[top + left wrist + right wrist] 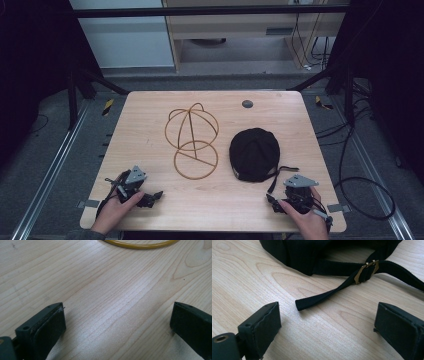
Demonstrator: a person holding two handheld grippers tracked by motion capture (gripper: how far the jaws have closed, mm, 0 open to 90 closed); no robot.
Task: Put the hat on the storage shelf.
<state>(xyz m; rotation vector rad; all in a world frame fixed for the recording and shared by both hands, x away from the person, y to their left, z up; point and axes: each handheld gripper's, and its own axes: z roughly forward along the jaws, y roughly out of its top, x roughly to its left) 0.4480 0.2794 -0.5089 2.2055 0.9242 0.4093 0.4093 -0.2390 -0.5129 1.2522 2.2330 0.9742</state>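
A wire hat stand [192,140] is seen at the middle of the desk [150,107], with a black cap [254,154] just beside it toward the right edge. The cap's strap [329,296] is laid loose on the wood, its brass buckle [365,271] showing. The left gripper [145,197] is held near the front left corner, jaws spread over bare wood. The right gripper [280,202] is held near the front right corner, jaws spread, the strap end just ahead, untouched.
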